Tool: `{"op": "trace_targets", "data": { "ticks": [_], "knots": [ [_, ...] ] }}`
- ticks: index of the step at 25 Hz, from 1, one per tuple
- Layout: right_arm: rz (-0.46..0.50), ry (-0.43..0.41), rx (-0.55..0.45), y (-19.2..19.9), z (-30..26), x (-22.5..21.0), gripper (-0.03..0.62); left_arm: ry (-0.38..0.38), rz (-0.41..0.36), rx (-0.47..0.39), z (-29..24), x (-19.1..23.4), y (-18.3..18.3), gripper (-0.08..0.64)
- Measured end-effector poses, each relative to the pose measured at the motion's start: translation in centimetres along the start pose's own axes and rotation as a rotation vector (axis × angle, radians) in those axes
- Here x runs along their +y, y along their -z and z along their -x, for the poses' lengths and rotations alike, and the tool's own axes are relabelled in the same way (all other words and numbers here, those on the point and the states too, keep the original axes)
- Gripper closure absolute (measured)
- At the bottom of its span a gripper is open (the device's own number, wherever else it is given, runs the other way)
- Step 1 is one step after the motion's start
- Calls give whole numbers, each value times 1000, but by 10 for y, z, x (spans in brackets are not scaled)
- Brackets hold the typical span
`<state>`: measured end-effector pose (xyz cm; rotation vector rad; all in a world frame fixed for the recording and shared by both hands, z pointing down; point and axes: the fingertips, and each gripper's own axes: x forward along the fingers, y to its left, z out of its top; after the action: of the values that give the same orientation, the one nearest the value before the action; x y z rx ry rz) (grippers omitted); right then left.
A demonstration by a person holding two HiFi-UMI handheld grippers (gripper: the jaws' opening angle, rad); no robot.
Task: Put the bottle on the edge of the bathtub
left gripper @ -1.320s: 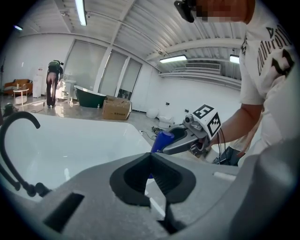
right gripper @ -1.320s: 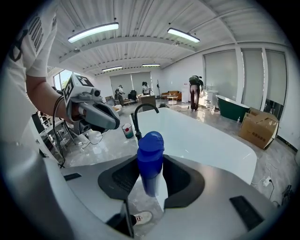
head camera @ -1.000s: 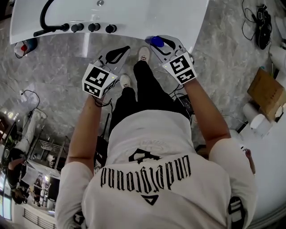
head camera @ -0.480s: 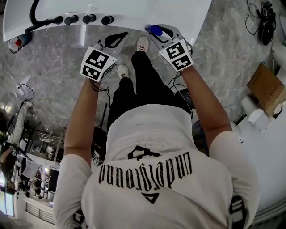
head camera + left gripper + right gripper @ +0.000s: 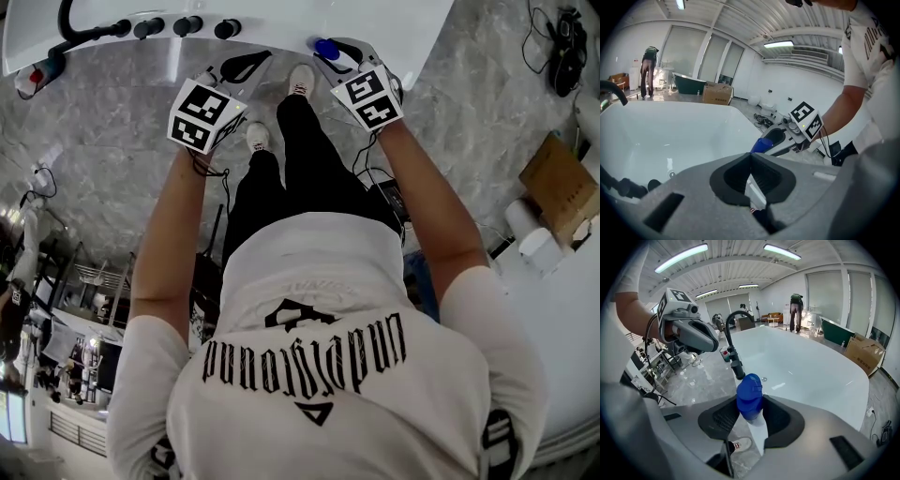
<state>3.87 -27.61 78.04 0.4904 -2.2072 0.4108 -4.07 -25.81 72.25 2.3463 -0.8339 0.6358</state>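
Observation:
A white bottle with a blue cap is clamped between the jaws of my right gripper, cap pointing forward. In the head view the blue cap sits at the near rim of the white bathtub, with the right gripper just behind it. My left gripper hovers beside it to the left, also at the rim, shut with nothing in it. In the left gripper view, the left gripper faces the tub basin, and the blue cap shows to its right.
A black faucet and black knobs stand on the tub rim to the left. A small red-topped container sits by the tub's left corner. A cardboard box and cables lie on the marble floor at right. A person stands far off.
Both grippers have moved forward toward the bathtub rim, the right one carrying the bottle; the tub now sits closer to the top of the head view.

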Motion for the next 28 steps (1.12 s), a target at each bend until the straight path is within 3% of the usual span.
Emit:
{"op": "trace_targets", "data": {
  "ticks": [10,28],
  "knots": [
    [24,4,-12,0,-1,5,433,-13,38,-1,7,-3,10,545],
    [-5,54,-18,4,11,16,420,26,19,-12,21,-31,24,545]
  ]
}}
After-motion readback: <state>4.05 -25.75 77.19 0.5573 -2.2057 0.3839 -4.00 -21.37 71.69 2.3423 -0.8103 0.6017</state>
